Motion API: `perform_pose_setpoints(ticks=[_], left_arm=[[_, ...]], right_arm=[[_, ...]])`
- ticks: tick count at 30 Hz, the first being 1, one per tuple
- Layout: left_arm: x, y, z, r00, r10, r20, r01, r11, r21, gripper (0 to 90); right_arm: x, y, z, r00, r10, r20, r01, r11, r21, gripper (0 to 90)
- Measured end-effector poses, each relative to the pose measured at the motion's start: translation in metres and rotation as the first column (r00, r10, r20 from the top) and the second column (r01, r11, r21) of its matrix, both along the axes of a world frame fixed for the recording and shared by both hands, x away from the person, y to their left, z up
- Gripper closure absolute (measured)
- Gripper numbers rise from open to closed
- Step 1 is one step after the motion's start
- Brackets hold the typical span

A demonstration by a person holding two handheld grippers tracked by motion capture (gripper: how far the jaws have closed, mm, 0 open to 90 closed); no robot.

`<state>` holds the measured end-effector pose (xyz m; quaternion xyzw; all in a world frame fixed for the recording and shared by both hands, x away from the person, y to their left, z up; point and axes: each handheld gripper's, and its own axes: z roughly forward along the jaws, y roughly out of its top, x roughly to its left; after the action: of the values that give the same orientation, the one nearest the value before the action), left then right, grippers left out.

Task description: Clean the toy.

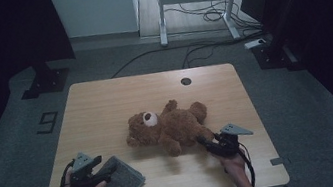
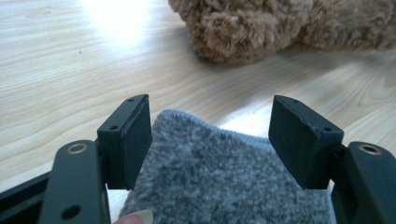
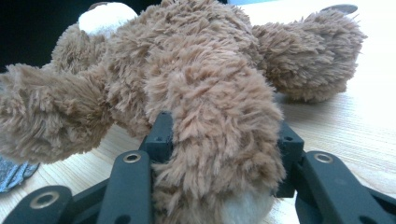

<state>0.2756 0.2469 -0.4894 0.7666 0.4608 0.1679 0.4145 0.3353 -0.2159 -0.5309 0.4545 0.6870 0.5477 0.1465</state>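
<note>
Right tongs [image 3: 224, 140] apparently clamp the teddy bear's [image 1: 172, 125] leg.

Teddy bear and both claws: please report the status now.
Right claw shut on teddy bear leg. Left claw open over grey cloth, not gripping. Bear lies on table; nothing in the way.

one teddy bear [image 1: 167, 126], one grey cloth [image 1: 118, 182], two claws

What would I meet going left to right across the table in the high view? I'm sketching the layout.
Left gripper, open over the grey cloth → brown teddy bear → right gripper, jaws closed on the bear's leg.
</note>
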Motion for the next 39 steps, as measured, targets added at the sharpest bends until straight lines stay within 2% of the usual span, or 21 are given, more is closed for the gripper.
perform_pose_setpoints(ticks=[5, 6, 9, 10, 15, 16, 17, 18, 22, 26, 32, 39], left_arm=[[-0.005, -0.001, -0.003, 1.0, 0.001, -0.005, -0.001, 0.9999, 0.012, 32.0], [-0.008, -0.005, -0.007, 0.9994, -0.02, -0.029, 0.021, 0.9995, 0.024, 32.1], [-0.009, -0.009, -0.011, 0.9985, -0.034, -0.043, 0.035, 0.9986, 0.04, 31.6], [-0.008, -0.012, -0.017, 0.9969, -0.048, -0.063, 0.051, 0.9975, 0.048, 31.3], [-0.008, -0.017, -0.028, 0.9938, -0.056, -0.096, 0.061, 0.9967, 0.053, 28.3], [-0.006, -0.02, -0.034, 0.9886, -0.076, -0.13, 0.085, 0.9944, 0.064, 26.0], [-0.006, -0.02, -0.034, 0.9886, -0.076, -0.13, 0.085, 0.9944, 0.064, 23.9], [-0.004, -0.022, -0.04, 0.9856, -0.077, -0.15, 0.09, 0.9926, 0.082, 22.5], [-0.003, -0.023, -0.047, 0.9855, -0.071, -0.154, 0.087, 0.9912, 0.1, 22.2], [-0.004, -0.028, -0.051, 0.9898, -0.072, -0.123, 0.09, 0.9846, 0.15, 22.1], [-0.005, -0.03, -0.05, 0.9903, -0.074, -0.118, 0.096, 0.9772, 0.189, 24.1], [-0.004, -0.028, -0.052, 0.9946, -0.053, -0.089, 0.068, 0.9807, 0.183, 34.3]], right_arm=[[0.0, 0.0, 0.0, 1.0, 0.001, 0.001, -0.001, 1.0, -0.001, 54.2], [0.0, 0.0, 0.0, 1.0, 0.002, 0.001, -0.002, 1.0, -0.001, 54.1], [0.0, 0.0, -0.001, 1.0, 0.003, 0.0, -0.003, 1.0, -0.001, 54.1], [-0.001, -0.001, -0.001, 1.0, 0.004, 0.0, -0.004, 1.0, -0.001, 54.1], [-0.001, -0.001, -0.001, 1.0, 0.009, -0.002, -0.009, 1.0, -0.002, 54.0], [-0.001, -0.002, -0.002, 0.9999, 0.01, -0.006, -0.01, 1.0, 0.003, 54.0], [-0.001, -0.002, -0.002, 0.9999, 0.01, -0.006, -0.01, 1.0, 0.003, 54.0], [0.0, -0.002, -0.003, 0.9999, 0.011, -0.007, -0.011, 1.0, 0.007, 53.9], [-0.001, -0.002, -0.003, 0.9998, 0.015, -0.009, -0.015, 1.0, 0.008, 53.9], [-0.002, -0.001, -0.003, 0.9998, 0.015, -0.013, -0.015, 1.0, 0.004, 53.9], [-0.001, -0.001, -0.004, 0.9997, 0.017, -0.016, -0.017, 1.0, 0.01, 53.9], [-0.001, -0.001, -0.004, 0.9997, 0.016, -0.017, -0.015, 1.0, 0.007, 53.9]])
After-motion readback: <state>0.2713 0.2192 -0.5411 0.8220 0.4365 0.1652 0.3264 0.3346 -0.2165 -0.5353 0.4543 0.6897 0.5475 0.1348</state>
